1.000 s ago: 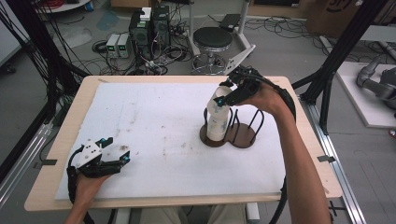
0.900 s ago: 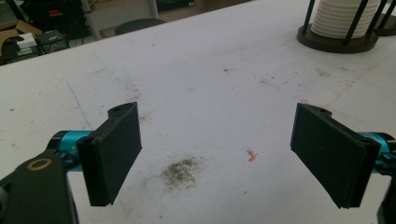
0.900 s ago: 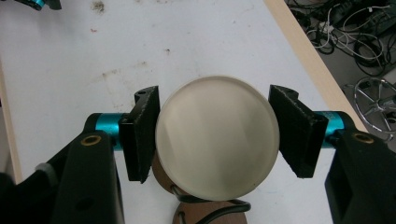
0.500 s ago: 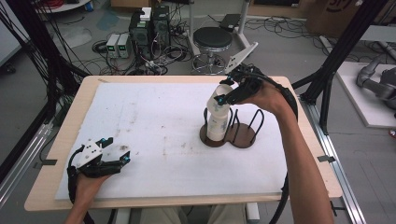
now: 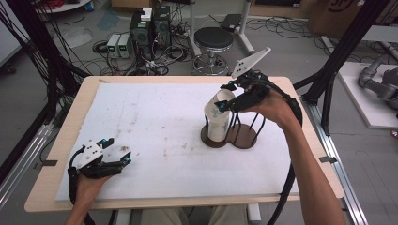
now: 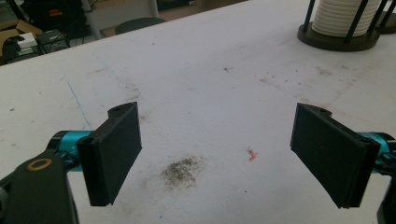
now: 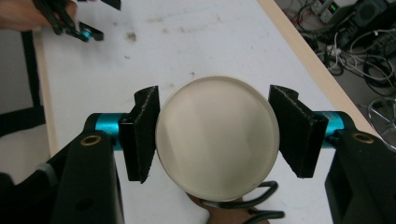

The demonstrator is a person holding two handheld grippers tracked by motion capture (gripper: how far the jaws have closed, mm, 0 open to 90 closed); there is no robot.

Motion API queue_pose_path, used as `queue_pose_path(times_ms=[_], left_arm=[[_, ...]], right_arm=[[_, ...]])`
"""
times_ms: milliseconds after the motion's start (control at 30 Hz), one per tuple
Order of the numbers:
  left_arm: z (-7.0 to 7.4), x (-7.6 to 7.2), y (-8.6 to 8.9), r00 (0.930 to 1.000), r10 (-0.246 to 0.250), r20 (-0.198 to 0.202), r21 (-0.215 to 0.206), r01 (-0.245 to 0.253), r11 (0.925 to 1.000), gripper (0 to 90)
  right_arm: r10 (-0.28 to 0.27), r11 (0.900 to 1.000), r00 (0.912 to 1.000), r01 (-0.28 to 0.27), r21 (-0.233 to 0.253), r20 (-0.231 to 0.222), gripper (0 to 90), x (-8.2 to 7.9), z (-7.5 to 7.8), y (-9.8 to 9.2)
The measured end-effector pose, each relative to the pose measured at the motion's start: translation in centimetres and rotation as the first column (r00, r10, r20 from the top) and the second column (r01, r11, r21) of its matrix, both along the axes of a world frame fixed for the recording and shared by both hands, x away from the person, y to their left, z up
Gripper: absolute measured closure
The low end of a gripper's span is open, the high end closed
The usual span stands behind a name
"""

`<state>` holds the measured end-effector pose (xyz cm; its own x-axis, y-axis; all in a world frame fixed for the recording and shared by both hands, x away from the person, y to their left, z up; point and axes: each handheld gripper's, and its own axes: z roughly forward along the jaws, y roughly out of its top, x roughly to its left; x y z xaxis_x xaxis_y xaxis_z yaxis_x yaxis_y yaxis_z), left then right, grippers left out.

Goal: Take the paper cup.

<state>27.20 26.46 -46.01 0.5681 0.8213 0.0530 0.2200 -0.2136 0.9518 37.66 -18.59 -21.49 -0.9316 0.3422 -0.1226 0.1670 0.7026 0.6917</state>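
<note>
A stack of cream round discs stands in the left ring of a dark two-ring rack with black upright rods, right of the table's middle. My right gripper is at the top of the stack, its jaws against both edges of the top disc, which is tilted above the rest. My left gripper rests open near the table's front left corner with nothing between its jaws. From there the stack shows far off at the upper right.
White foam sheet covers the wooden table, with dark smudges and a small red speck. The other hand and gripper appear at the right gripper view's top left. Stool, computers and cables lie on the floor beyond the table.
My right gripper has tipped upward at the top of the stack, and the top disc now sits tilted between its jaws. The left gripper has stayed put.
</note>
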Motion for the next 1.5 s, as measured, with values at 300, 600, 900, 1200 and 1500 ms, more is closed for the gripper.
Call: queue_pose_path(times_ms=[300,600,900,1200,1500], left_arm=[[0.0,-0.1,0.0,1.0000,0.003,0.004,-0.001,-0.003,1.0000,16.2],[0.0,0.0,0.0,1.0000,0.002,-0.004,0.002,-0.002,1.0000,16.3],[0.0,0.0,0.0,1.0000,-0.004,-0.002,-0.004,0.004,1.0000,16.3],[0.0,0.0,0.1,0.9999,-0.012,-0.006,-0.013,0.011,0.9999,16.2],[0.0,-0.2,0.3,0.9998,-0.015,0.016,-0.021,0.015,0.9997,16.2]], right_arm=[[0.027,0.992,0.9991,-0.030,0.122,0.032,37.6,-2.7,-1.3,-0.9],[0.035,0.971,0.9989,-0.042,0.237,0.031,37.6,-4.3,-3.6,-2.1],[0.057,0.949,0.9982,-0.060,0.310,0.021,37.6,-5.0,-5.8,-1.8],[0.054,0.923,0.9985,-0.055,0.380,0.012,37.6,-5.9,-8.3,-1.1],[0.050,0.877,0.9979,-0.064,0.475,0.041,37.6,-6.4,-10.5,-1.1]])
